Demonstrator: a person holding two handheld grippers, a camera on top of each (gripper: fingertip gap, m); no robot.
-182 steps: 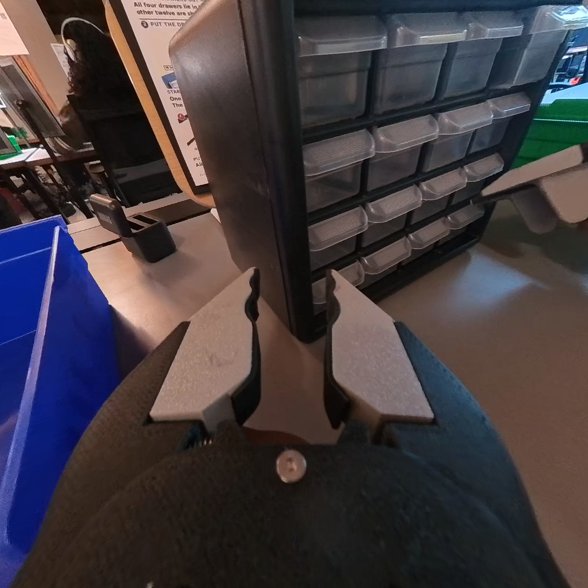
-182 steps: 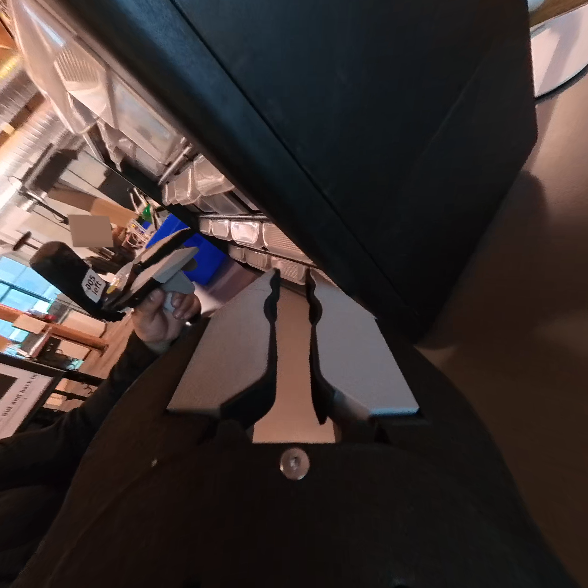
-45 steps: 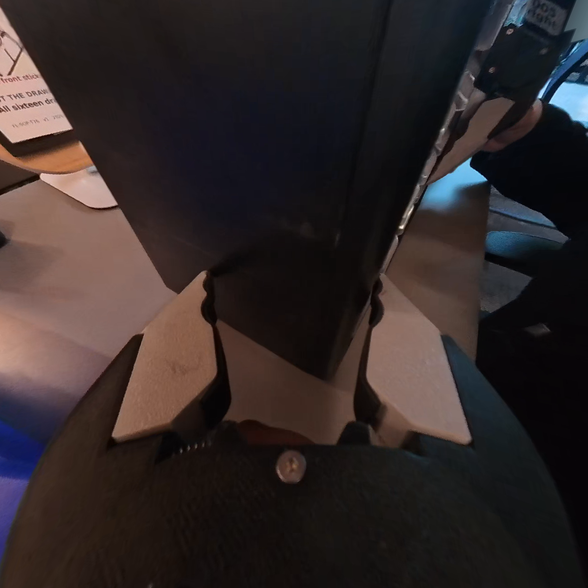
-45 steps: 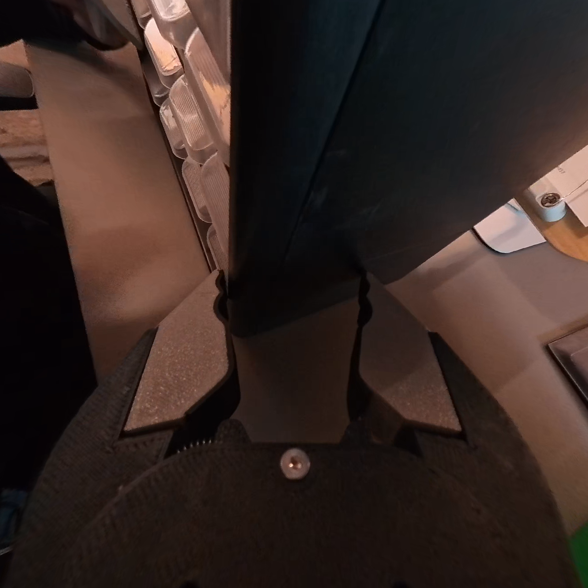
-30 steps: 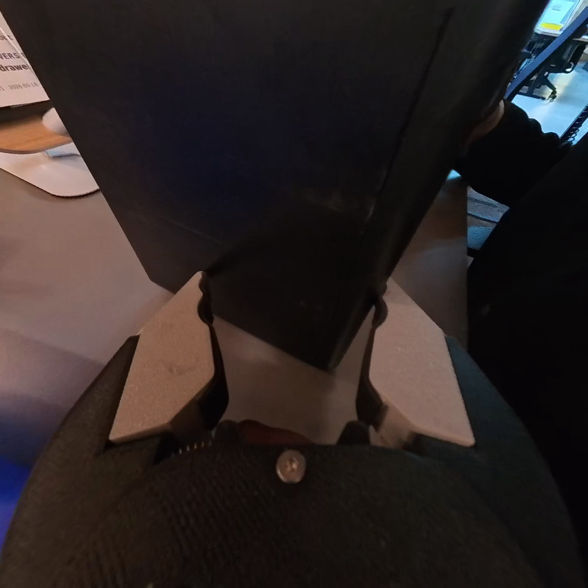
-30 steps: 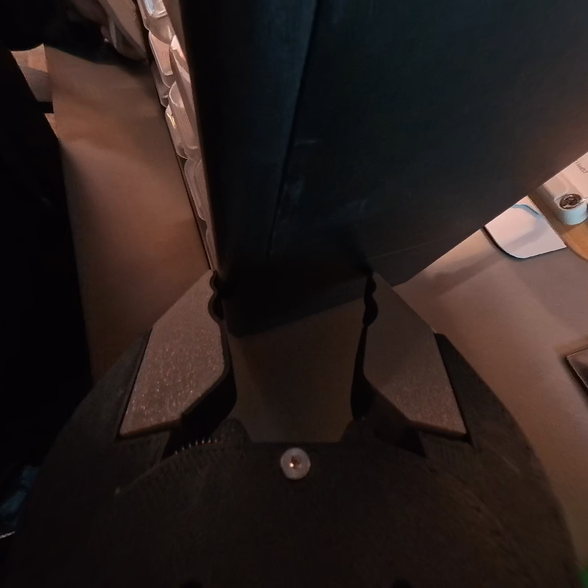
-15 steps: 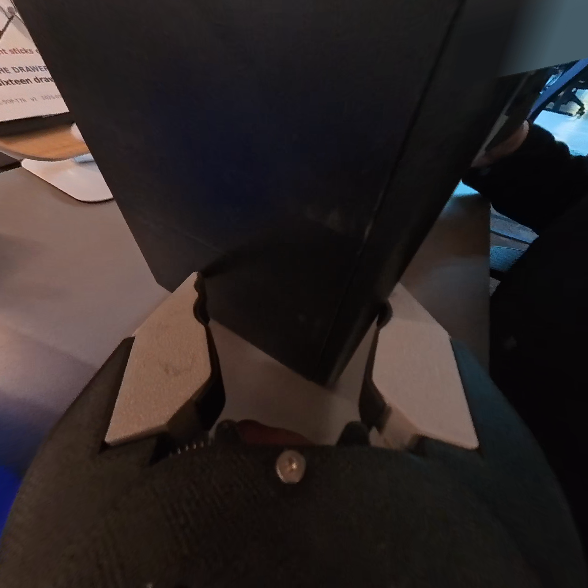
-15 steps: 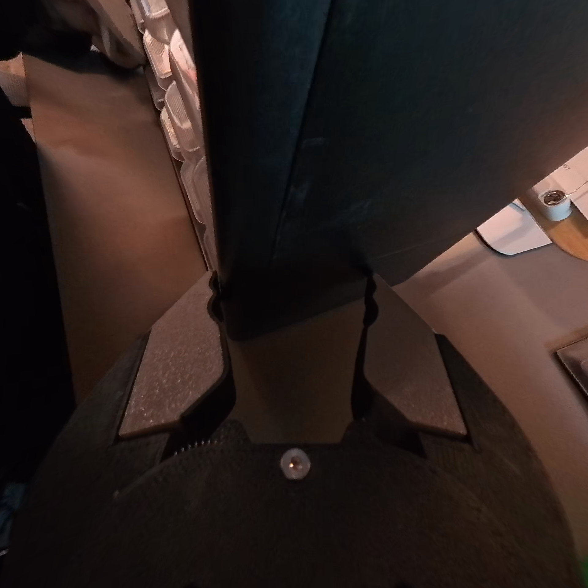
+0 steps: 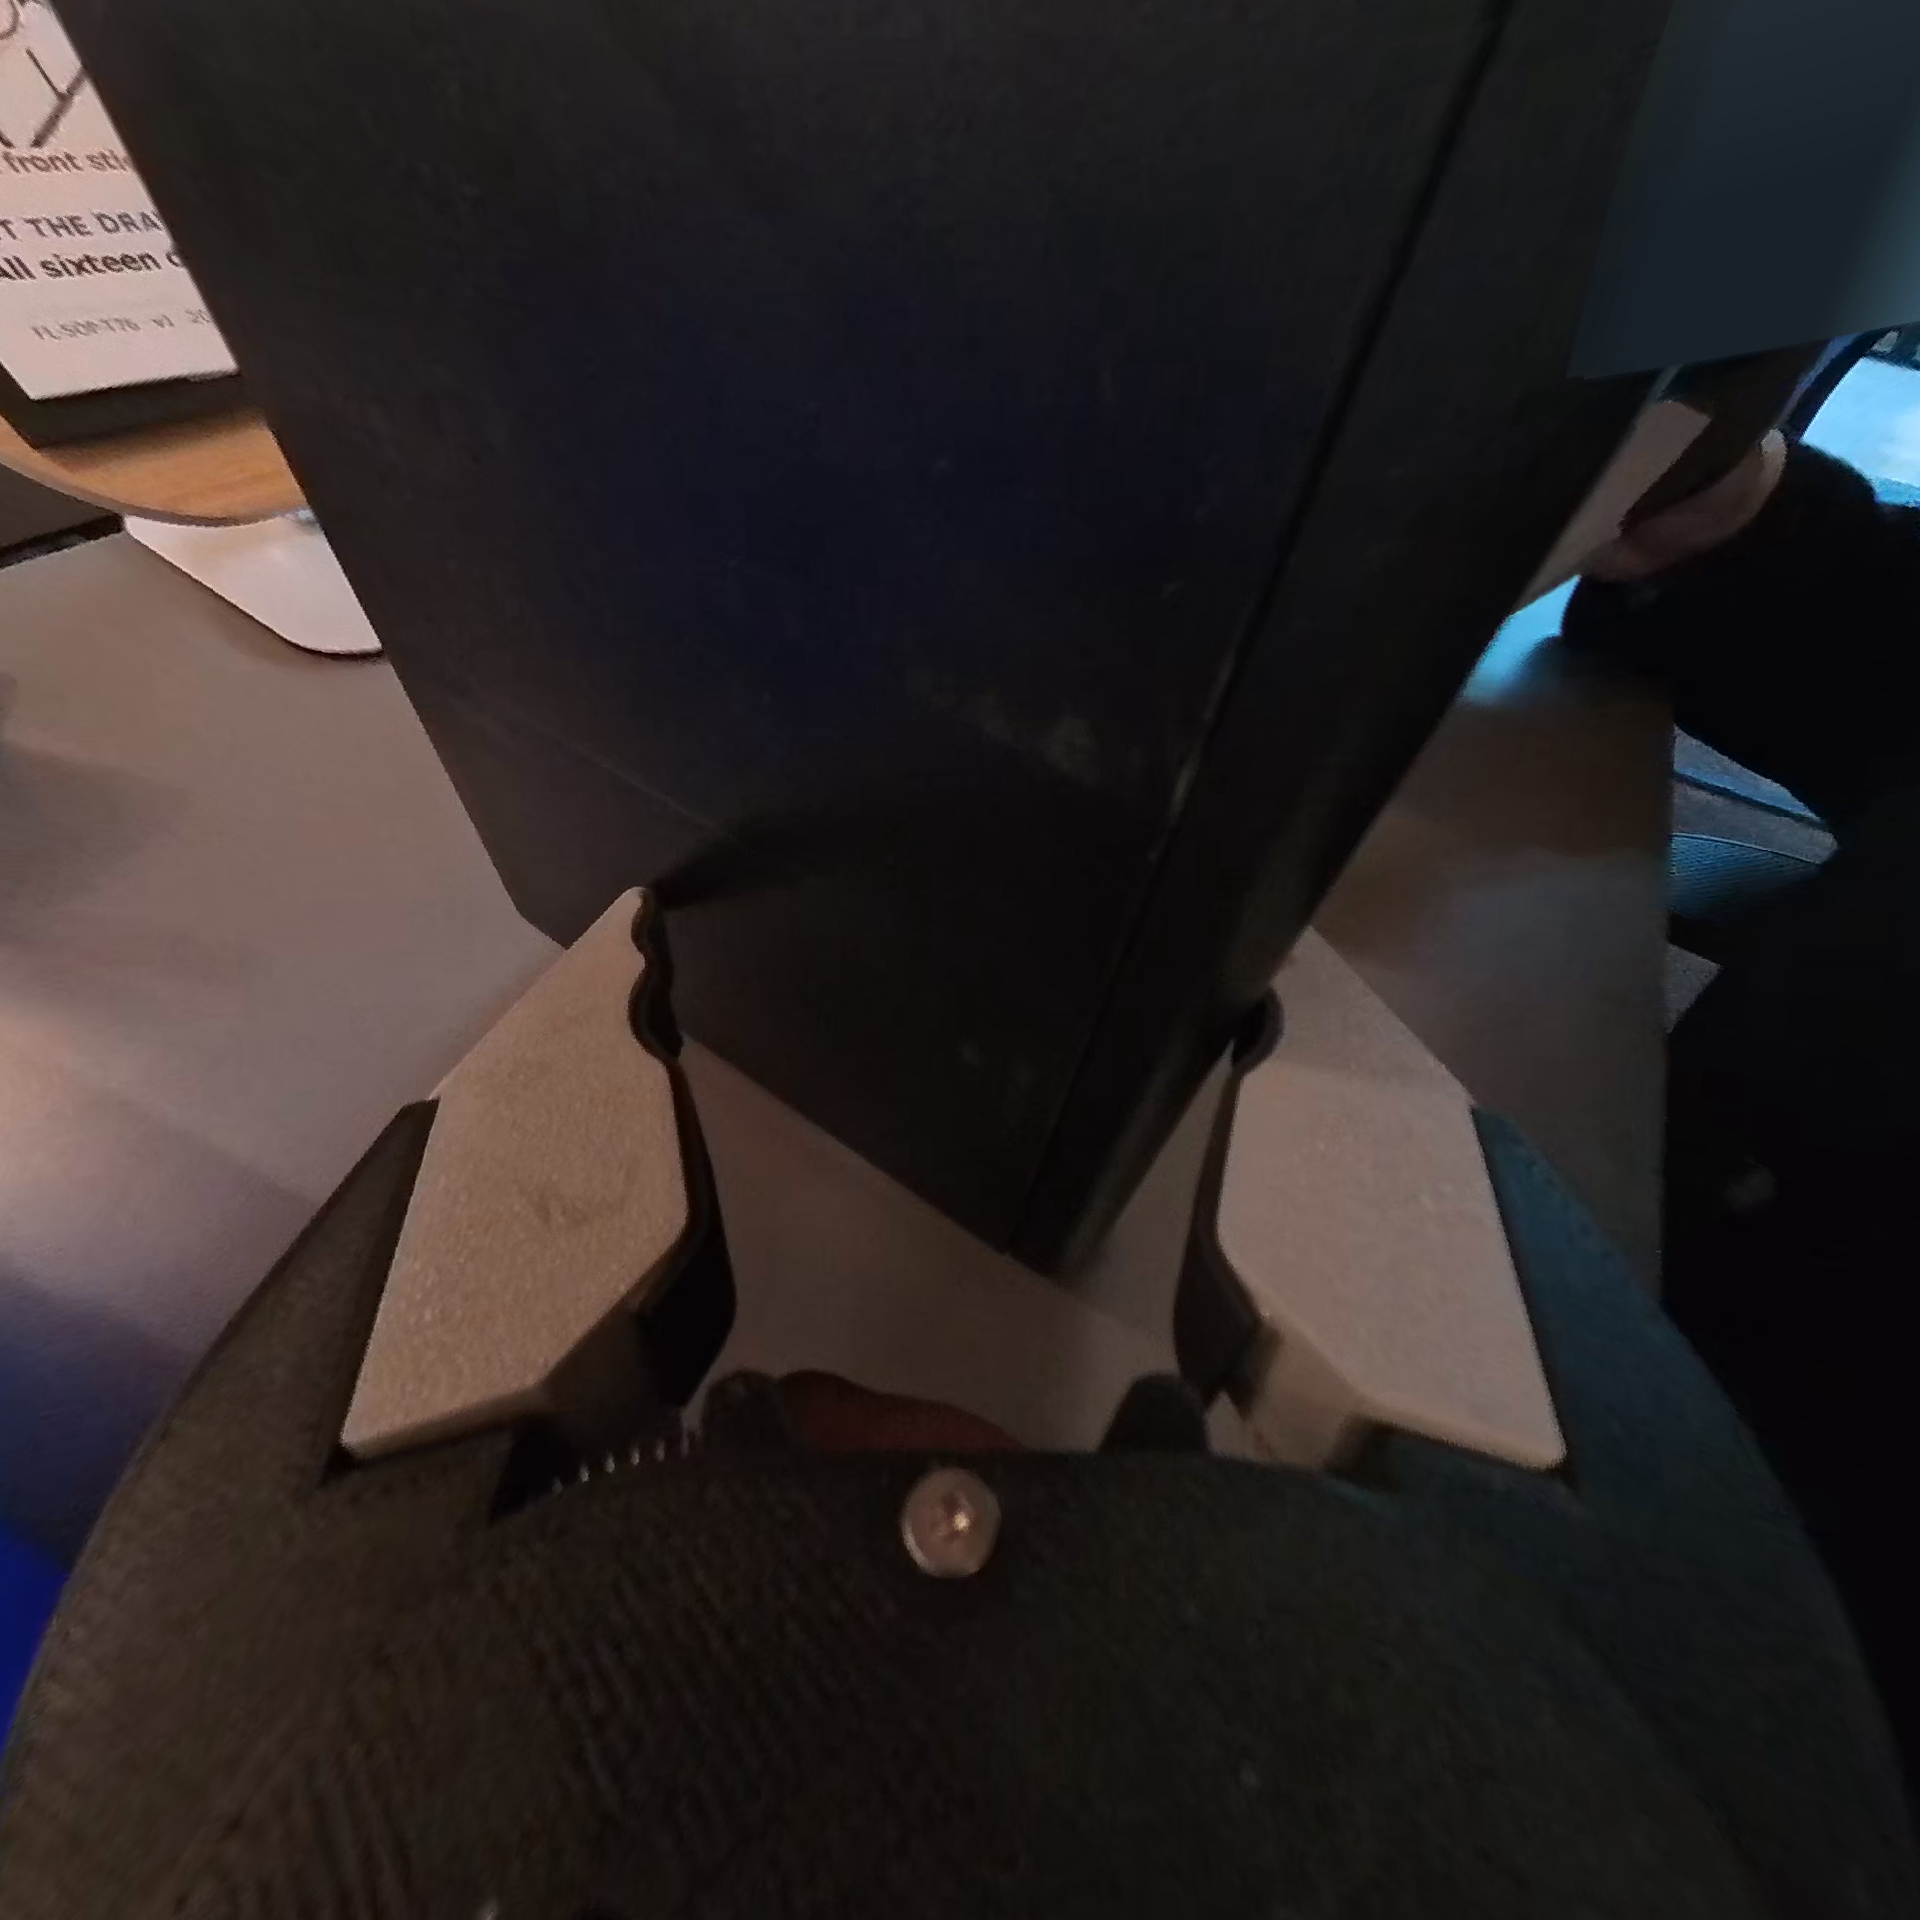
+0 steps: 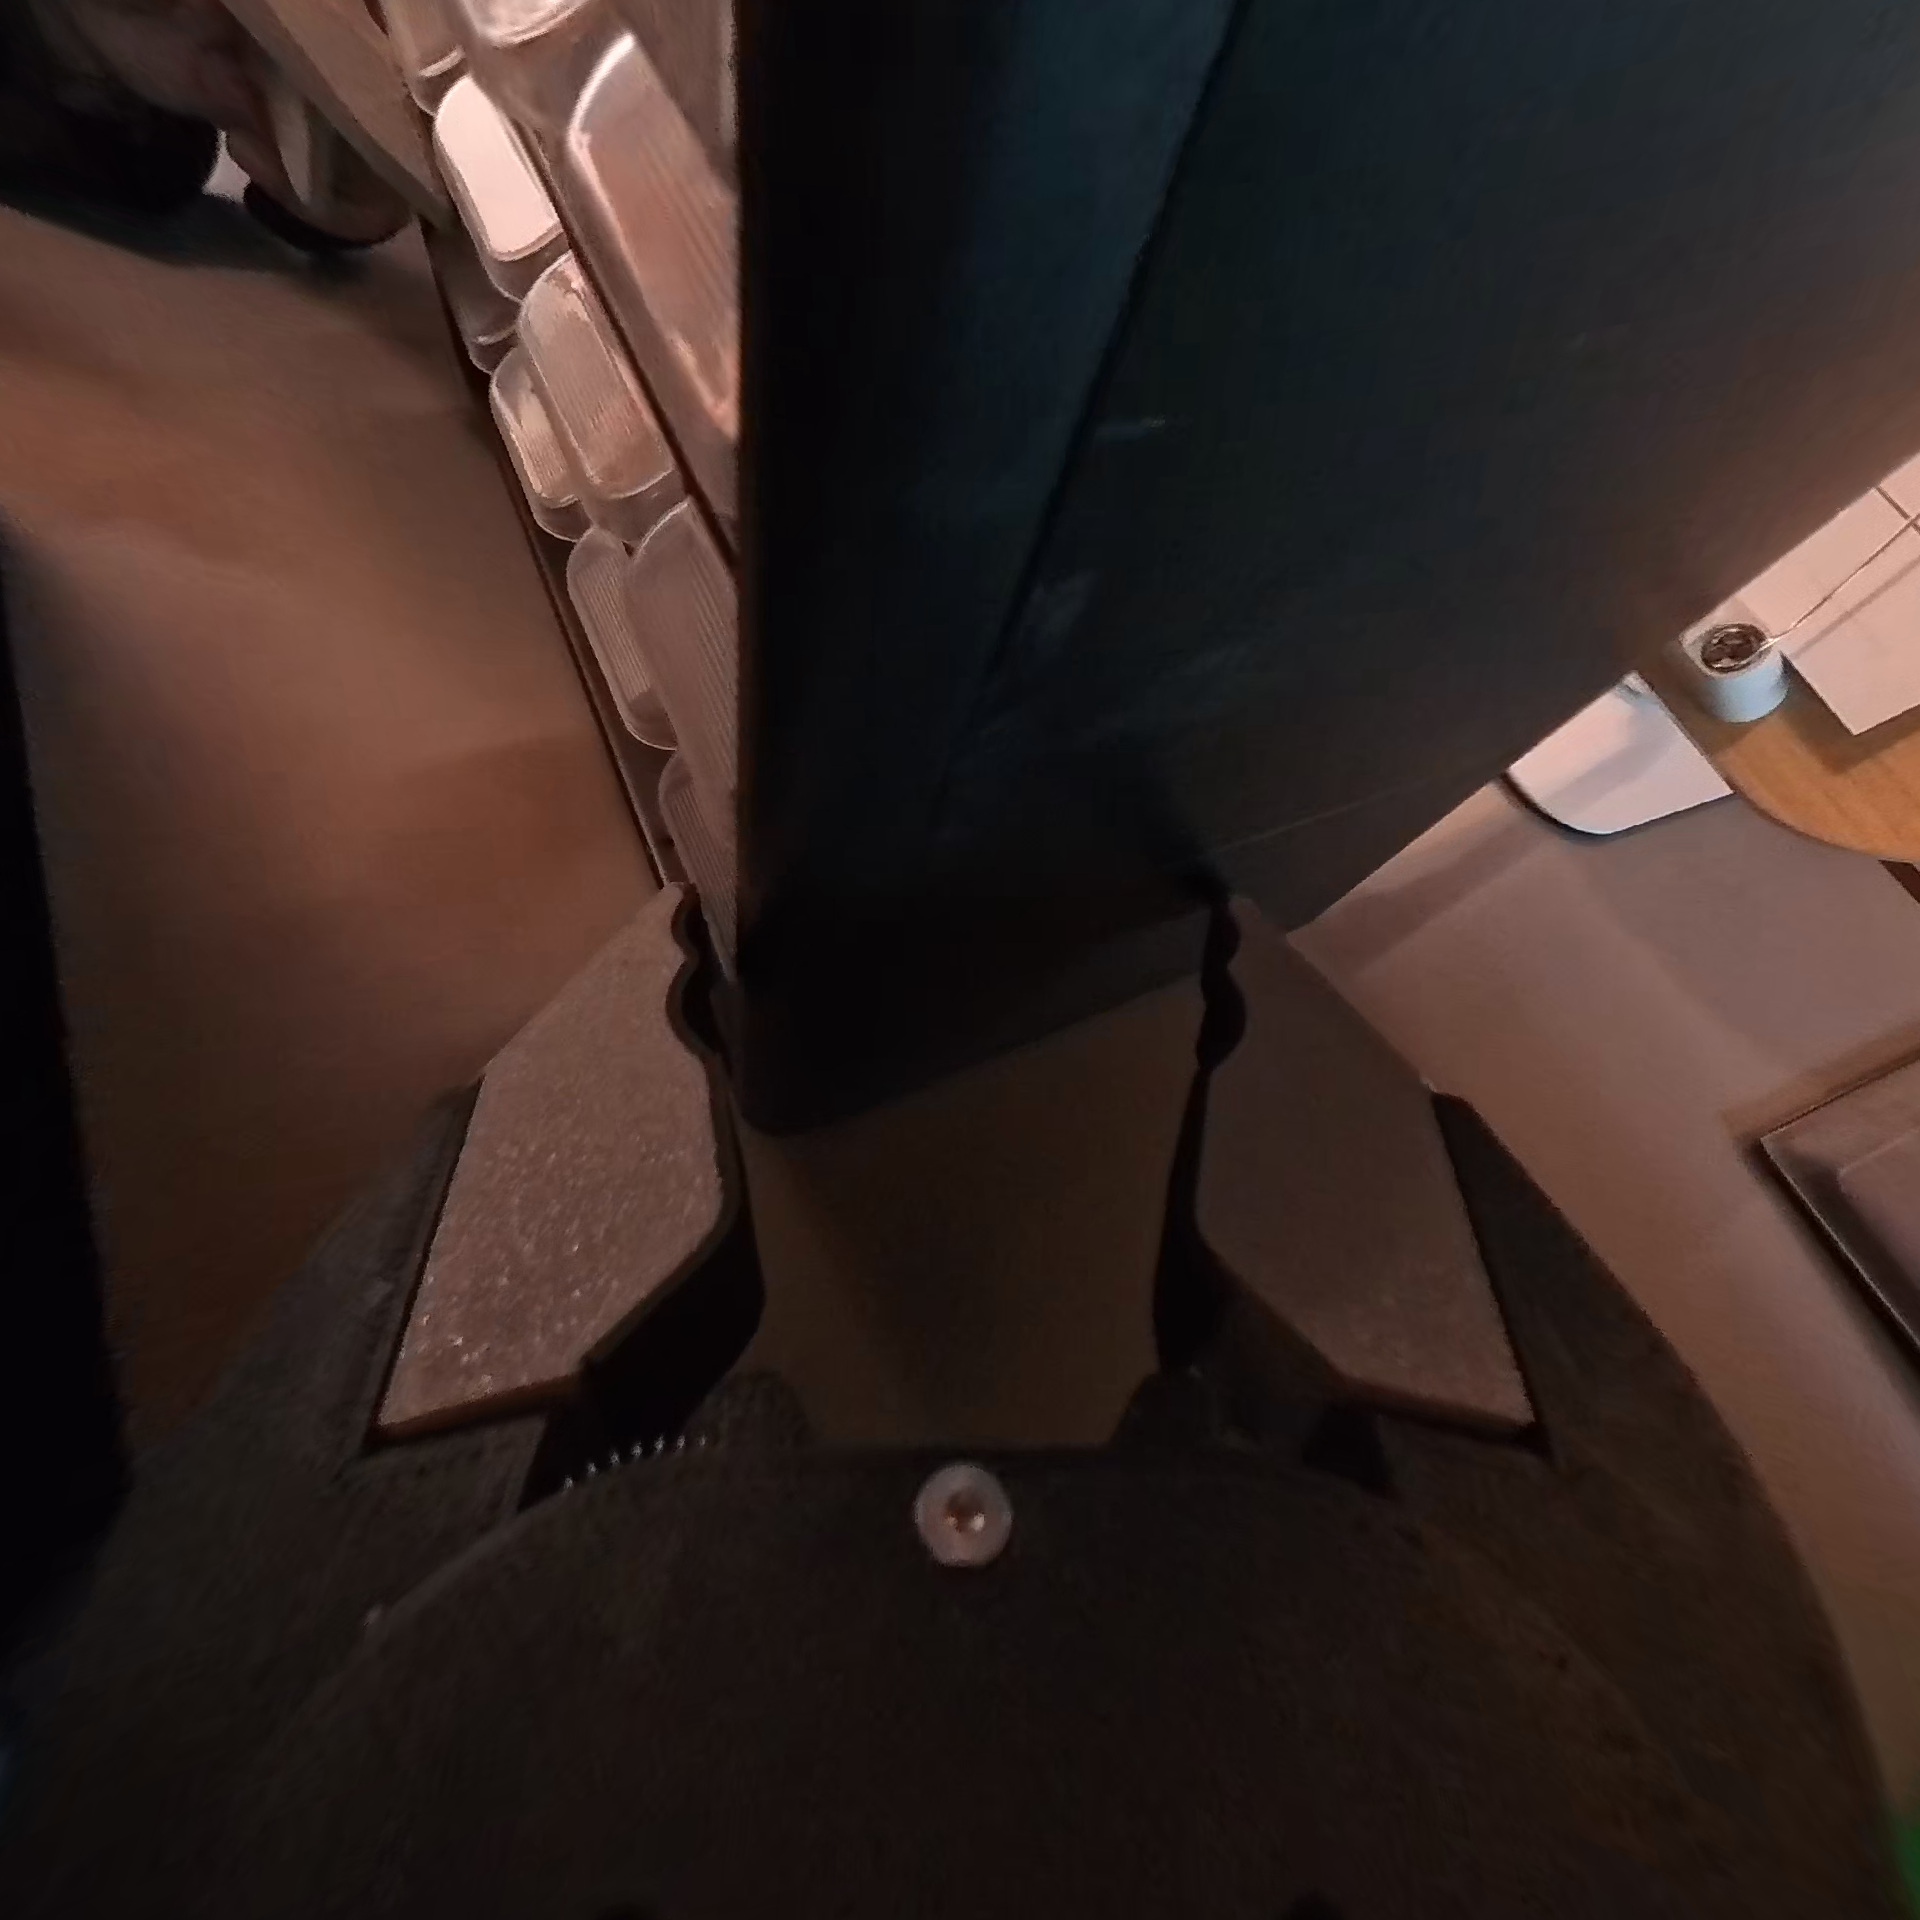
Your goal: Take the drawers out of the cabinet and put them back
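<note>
The black cabinet (image 9: 831, 416) fills the left wrist view, seen from its plain side and back. My left gripper (image 9: 951, 977) is open wide and straddles the cabinet's lower corner, with its fingertips (image 9: 644, 935) against the walls. In the right wrist view the cabinet (image 10: 1351, 364) shows from its other side. The clear drawers (image 10: 623, 416) sit closed in a column along its front. My right gripper (image 10: 951, 956) is open wide around that lower corner. The right gripper's grey finger (image 9: 1642, 488) and the hand holding it show past the cabinet.
The cabinet stands on a grey table (image 9: 208, 883). A sign board on a wooden base (image 9: 156, 488) stands behind it and also shows in the right wrist view (image 10: 1849, 769). A blue bin's edge (image 9: 21, 1621) is at the lower left. A dark tray (image 10: 1860, 1195) lies at the right.
Since six seconds ago both grippers have opened wide and moved from the cabinet's front to its lower side corners. Over the last second the views have shifted only slightly.
</note>
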